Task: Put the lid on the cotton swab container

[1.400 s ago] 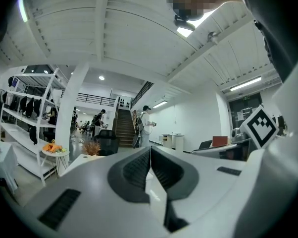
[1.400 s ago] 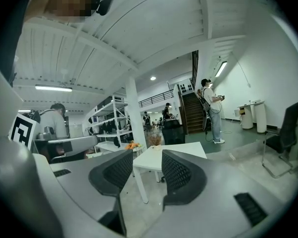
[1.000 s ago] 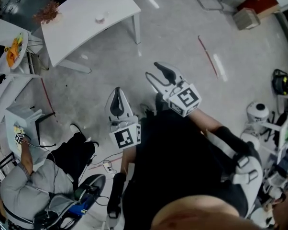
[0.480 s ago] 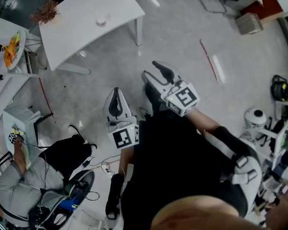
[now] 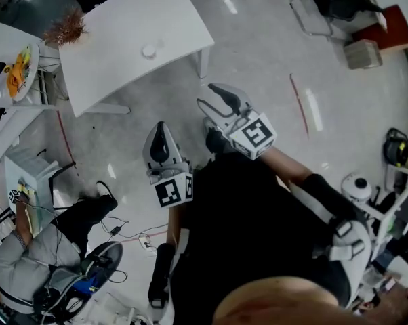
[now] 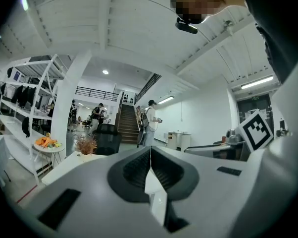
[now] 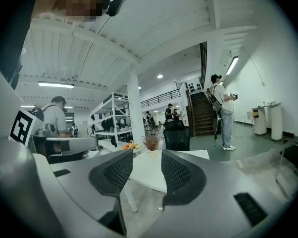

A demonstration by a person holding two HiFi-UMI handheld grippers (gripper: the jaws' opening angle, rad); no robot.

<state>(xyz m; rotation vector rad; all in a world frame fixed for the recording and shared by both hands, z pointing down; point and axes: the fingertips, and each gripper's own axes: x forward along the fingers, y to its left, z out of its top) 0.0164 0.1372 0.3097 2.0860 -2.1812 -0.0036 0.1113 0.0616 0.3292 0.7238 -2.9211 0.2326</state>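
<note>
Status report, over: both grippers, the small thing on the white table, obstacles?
Left gripper shut, empty; right gripper open, empty. Both over floor, short of the white table. Small round thing on it: too small to tell lid or container. No obstacle seen.

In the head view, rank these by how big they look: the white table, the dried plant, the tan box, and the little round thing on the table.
1. white table
2. dried plant and tan box, about alike, so tied
3. little round thing on the table
</note>
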